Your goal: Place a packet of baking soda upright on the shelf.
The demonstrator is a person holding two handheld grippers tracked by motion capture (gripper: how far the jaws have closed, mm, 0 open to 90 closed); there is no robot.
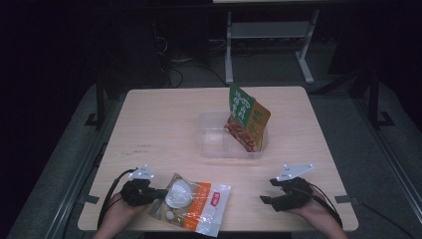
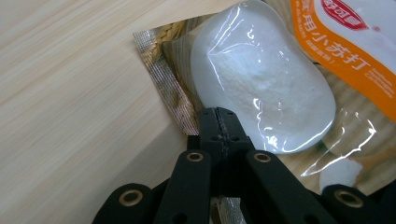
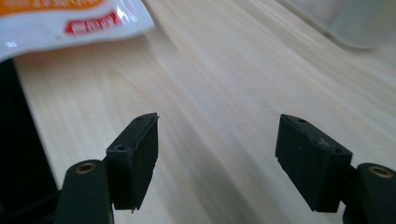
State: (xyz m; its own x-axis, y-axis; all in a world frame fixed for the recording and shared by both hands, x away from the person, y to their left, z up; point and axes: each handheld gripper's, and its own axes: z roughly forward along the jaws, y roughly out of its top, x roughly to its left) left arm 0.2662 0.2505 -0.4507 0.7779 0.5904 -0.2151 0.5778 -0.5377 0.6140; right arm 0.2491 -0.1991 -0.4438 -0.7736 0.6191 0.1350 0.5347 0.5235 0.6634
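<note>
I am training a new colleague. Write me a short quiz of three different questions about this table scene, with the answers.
1. True or false: the left gripper is shut on the edge of the orange and white bag.
2. Where is the green and orange pouch? A) flat on the table B) leaning in the clear plastic tub C) in the right gripper
3. Fill in: the right gripper has its jaws ____ above the bare table.

Key: 1 true; 2 B; 3 open.

A pouch (image 1: pixel 249 118) leans inside the tub (image 1: pixel 211 145); nearer, left, lies a bag (image 1: pixel 199 204).
</note>
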